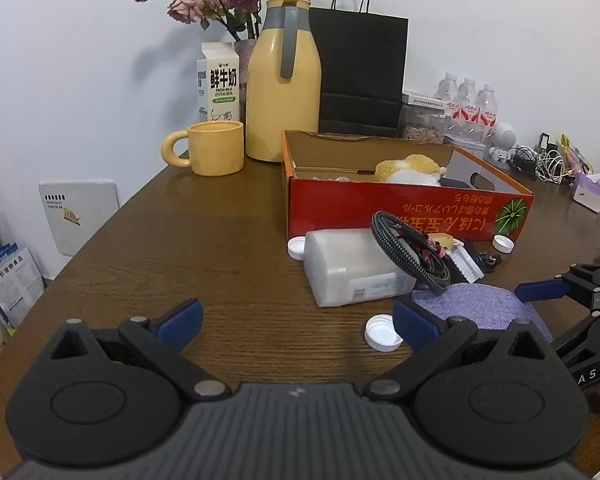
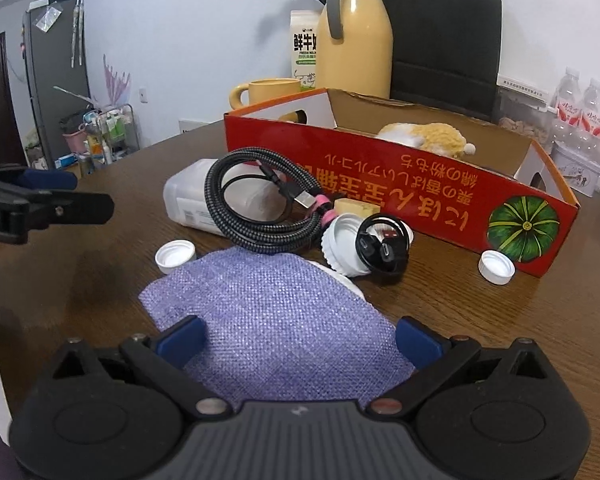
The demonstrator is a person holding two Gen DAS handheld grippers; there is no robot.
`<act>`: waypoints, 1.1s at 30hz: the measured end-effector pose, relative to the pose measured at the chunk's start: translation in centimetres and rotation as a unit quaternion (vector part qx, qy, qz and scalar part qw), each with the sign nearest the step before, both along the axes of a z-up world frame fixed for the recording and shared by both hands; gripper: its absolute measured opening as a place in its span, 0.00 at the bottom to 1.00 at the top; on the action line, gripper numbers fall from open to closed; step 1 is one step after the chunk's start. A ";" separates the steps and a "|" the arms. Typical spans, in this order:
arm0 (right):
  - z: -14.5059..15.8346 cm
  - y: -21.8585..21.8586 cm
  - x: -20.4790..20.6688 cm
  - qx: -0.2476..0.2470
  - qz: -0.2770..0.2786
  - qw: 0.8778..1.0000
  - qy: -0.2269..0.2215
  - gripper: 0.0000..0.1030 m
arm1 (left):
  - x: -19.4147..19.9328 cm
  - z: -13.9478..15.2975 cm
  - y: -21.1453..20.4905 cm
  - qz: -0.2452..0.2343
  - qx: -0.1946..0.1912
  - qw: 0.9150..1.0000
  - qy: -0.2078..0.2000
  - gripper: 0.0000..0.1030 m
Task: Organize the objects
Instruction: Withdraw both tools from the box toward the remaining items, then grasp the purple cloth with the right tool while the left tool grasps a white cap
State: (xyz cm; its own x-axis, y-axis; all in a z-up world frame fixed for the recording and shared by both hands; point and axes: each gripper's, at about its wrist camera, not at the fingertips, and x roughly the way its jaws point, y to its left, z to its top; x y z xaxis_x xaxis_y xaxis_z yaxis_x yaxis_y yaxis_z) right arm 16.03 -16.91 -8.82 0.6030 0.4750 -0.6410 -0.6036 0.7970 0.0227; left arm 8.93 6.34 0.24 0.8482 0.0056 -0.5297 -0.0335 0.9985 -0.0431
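- My left gripper (image 1: 296, 322) hovers above bare worktop (image 1: 180, 248), jaws spread wide, nothing between them.
- My right gripper (image 2: 298, 340) has its jaws released too, one on each side of the purple woven pouch (image 2: 272, 312) lying flat on the worktop; I cannot tell whether the pads touch the fabric.
- Only the right wrist view shows the black round case (image 2: 384, 246) leaning on a ribbed white lid (image 2: 340, 244), and the pink tie on the braided cable coil (image 2: 256, 208). It also shows a room corner with a grey cabinet (image 2: 56, 80).
- Only the left wrist view shows the tangle of white cords (image 1: 548, 164) far right, and the small white cap (image 1: 299, 247) touching the end of the lying translucent bottle (image 1: 348, 270).
- Count, small white caps: three in the left view, the other two at (image 1: 382, 333) and (image 1: 503, 243); two in the right view.
- Count, one each: red carton box (image 2: 400, 184) holding a yellow plush toy (image 2: 432, 138), yellow jug (image 1: 284, 92), yellow mug (image 1: 212, 148), milk carton (image 1: 219, 80), black paper bag (image 1: 360, 68).
- Count, water bottles (image 1: 466, 98): three, behind the box.
- The cable coil rests across the translucent bottle, just in front of the red box.
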 end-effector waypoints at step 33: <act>1.3 -2.5 -4.7 0.061 0.017 0.995 -0.072 0.05 | 0.0 -0.9 -1.2 0.001 -0.003 1.000 0.021 1.00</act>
State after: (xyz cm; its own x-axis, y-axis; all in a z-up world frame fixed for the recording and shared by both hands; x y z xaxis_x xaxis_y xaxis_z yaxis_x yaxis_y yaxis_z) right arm 11.37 -19.39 -7.50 0.6669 0.5655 -0.4852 -0.6338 0.7729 0.0296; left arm 8.88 5.14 -0.65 0.8250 0.0038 -0.5651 -0.0378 0.9981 -0.0484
